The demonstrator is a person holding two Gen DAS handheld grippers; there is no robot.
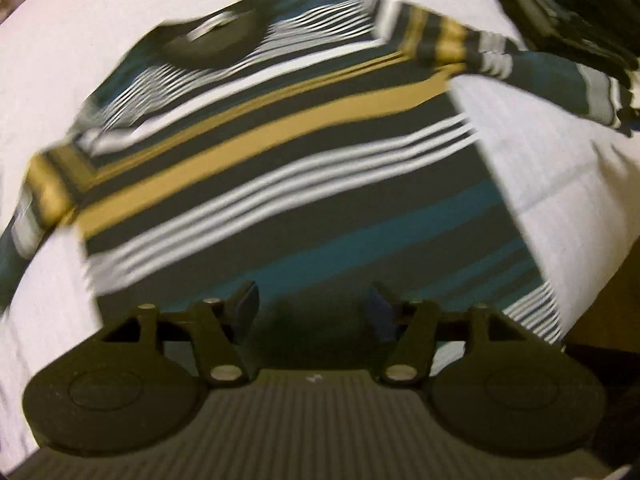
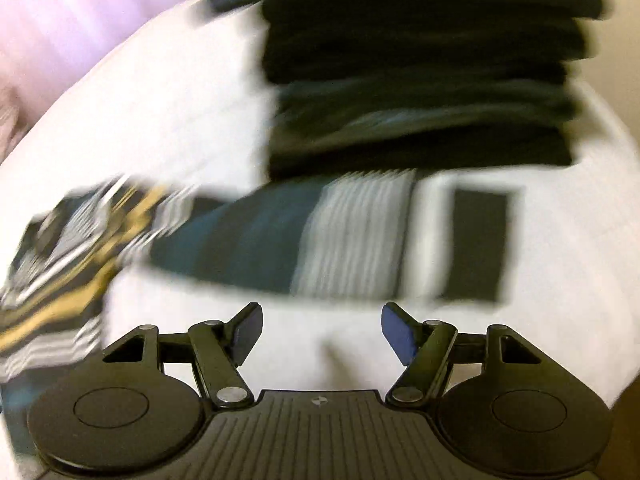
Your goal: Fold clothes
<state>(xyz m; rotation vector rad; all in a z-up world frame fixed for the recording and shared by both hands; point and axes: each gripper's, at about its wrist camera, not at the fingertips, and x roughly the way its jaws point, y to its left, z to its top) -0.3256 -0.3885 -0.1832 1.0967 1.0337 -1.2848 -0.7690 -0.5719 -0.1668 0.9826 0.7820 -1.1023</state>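
L gripper [image 1: 314, 308] hangs released, nothing btwn its jaws, over the hem of the striped sweater [image 1: 280, 160], which lies spread flat on the white bed [image 1: 560, 184]. R gripper [image 2: 322, 332] also released, empty, near the right sleeve [image 2: 280, 240], whose cuff lies by the dark folded stack [image 2: 424, 80] toward the bed's far edge. Next, prob.: pinch the sleeve near the cuff, fold inward across the chest, keep fabric flat.

sweater [image 1: 280, 168]: striped black, white, gold, teal; spread flat on white surface, collar far
sleeve [image 2: 320, 240]: stretched sideways toward dark folded stack [image 2: 420, 80]
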